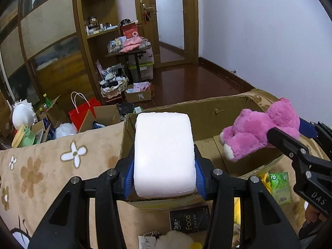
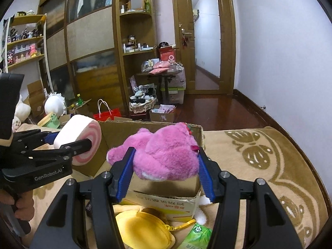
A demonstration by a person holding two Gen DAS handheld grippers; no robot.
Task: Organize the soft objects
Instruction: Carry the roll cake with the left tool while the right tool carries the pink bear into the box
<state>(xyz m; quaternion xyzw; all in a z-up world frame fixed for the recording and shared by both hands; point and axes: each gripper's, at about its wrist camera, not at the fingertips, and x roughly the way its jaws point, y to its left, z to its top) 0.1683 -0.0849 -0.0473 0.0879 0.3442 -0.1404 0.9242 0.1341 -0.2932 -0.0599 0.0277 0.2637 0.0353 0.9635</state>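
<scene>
My left gripper (image 1: 164,176) is shut on a white swiss-roll cushion (image 1: 164,155) and holds it over the near left edge of an open cardboard box (image 1: 207,112). In the right wrist view the cushion (image 2: 78,139) shows its pink spiral end. My right gripper (image 2: 165,174) is shut on a pink plush bear (image 2: 164,151) and holds it above the box (image 2: 116,132). The bear also shows in the left wrist view (image 1: 259,130), over the box's right side. The box stands on a tan bed cover.
On the bed in front of the box lie a yellow pouch (image 2: 143,230), a green tissue pack (image 1: 280,186), a black "Face" pack (image 1: 191,220) and a fluffy white toy (image 1: 174,240). Beyond the bed are boxes, a red bag (image 1: 83,112) and shelves.
</scene>
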